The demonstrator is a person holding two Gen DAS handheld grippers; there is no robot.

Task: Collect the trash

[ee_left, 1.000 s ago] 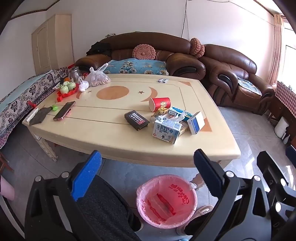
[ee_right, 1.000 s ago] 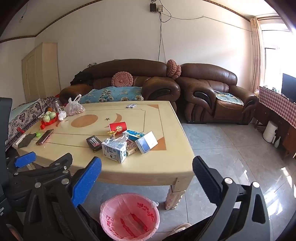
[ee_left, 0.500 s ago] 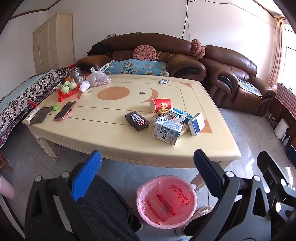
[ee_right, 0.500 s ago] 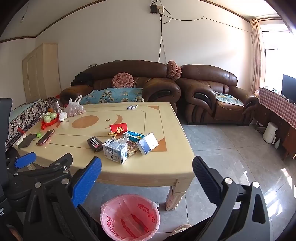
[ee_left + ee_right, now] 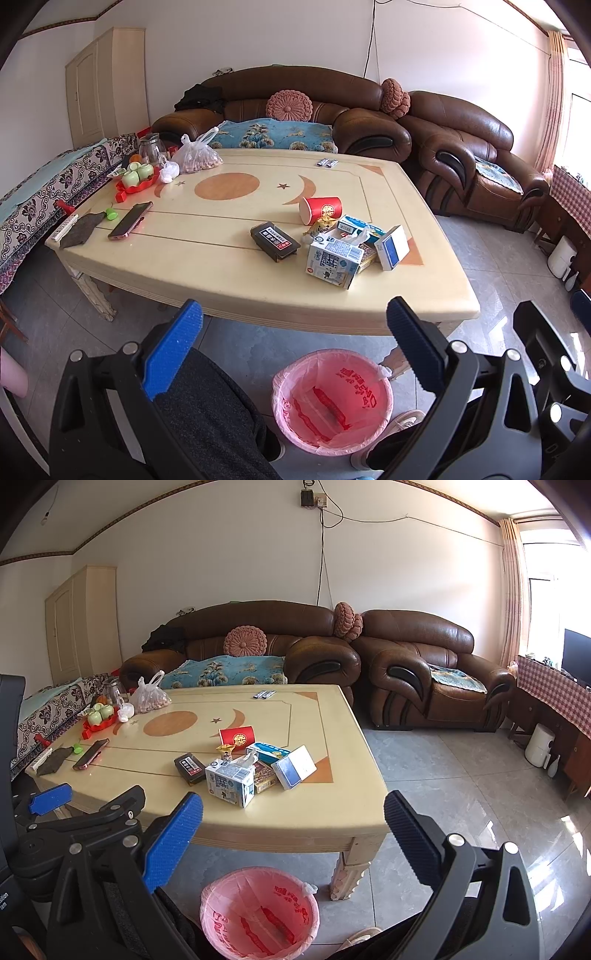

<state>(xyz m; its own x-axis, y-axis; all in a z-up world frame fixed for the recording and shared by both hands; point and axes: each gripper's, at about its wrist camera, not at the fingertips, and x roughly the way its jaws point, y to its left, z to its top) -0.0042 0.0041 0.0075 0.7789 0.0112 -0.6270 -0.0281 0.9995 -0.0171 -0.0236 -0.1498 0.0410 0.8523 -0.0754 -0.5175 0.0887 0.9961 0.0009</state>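
Both cameras have edged closer to the table; left gripper and right gripper gape empty. Trash pile at one o'clock, bin at six, its base hidden.

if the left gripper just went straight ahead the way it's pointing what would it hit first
Probably the near edge of the table, just short of the milk carton. The left gripper is open; depth is unclear.

Each gripper, left gripper and right gripper, has a matte black angular frame with silver screw heads at 7 and 5 o'clock, two ribbed blue finger pads, above the person's dark grey knit trousers.
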